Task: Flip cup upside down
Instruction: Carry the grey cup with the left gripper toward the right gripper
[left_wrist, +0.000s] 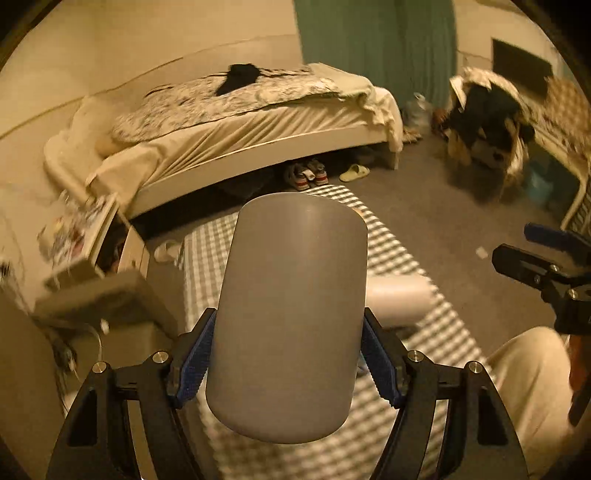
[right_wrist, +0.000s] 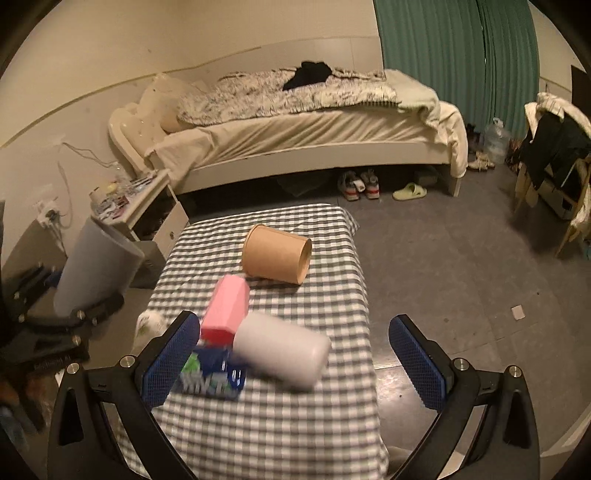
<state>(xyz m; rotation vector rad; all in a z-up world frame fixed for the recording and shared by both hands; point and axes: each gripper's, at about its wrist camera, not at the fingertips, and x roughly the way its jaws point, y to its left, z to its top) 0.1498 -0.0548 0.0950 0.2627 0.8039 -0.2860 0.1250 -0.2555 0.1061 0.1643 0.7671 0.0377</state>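
Observation:
My left gripper (left_wrist: 286, 363) is shut on a grey cup (left_wrist: 291, 314), its blue pads pressed on the cup's sides. It holds the cup in the air above the checkered table (left_wrist: 399, 254). The same cup (right_wrist: 96, 266) shows at the left of the right wrist view, held off the table's left side and tilted. My right gripper (right_wrist: 293, 360) is open and empty above the table's near end, also seen at the right edge of the left wrist view (left_wrist: 532, 254). A white cup (right_wrist: 282, 350) lies on its side between its fingers.
On the checkered table (right_wrist: 266, 424) lie a brown paper cup (right_wrist: 277, 258) on its side, a pink box (right_wrist: 225, 310) and a blue mint packet (right_wrist: 214, 380). A bed (right_wrist: 295, 136), a nightstand (right_wrist: 147, 206) and a chair with clothes (right_wrist: 554, 158) stand around.

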